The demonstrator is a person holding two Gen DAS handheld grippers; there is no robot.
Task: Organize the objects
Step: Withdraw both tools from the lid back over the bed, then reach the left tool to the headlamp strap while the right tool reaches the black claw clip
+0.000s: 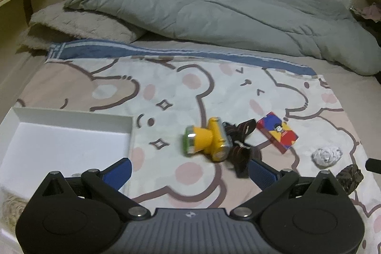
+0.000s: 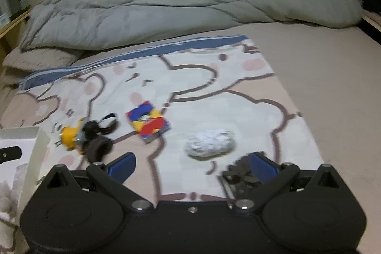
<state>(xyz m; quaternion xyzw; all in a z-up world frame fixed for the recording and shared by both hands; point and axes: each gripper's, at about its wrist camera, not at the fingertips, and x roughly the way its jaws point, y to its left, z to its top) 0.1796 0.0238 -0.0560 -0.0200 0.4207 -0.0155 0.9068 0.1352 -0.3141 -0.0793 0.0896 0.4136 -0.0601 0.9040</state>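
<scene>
One white tray (image 1: 71, 132) is seen at the far left of the bear-print cloth (image 1: 166, 87), with nothing visible inside it. To its right one yellow headlamp (image 1: 207, 139) lies on its side, its dark brown strap (image 1: 240, 149) coiled just beside it. One small box printed in red, blue and yellow (image 1: 277, 135) lies flat further right, apart from the strap. One crumpled white paper ball (image 1: 326, 155) is found next, and one dark patterned bundle (image 1: 350, 176) sits near the cloth's right edge; what it is cannot be told. One grey duvet (image 1: 214, 6) is heaped behind.

The left gripper (image 1: 189, 169) is held wide open above the cloth, nothing between its blue fingers (image 1: 119, 173). The right gripper (image 2: 193, 167) is likewise spread wide and empty, the dark bundle (image 2: 240, 173) lying just beside its right finger (image 2: 264, 167).
</scene>
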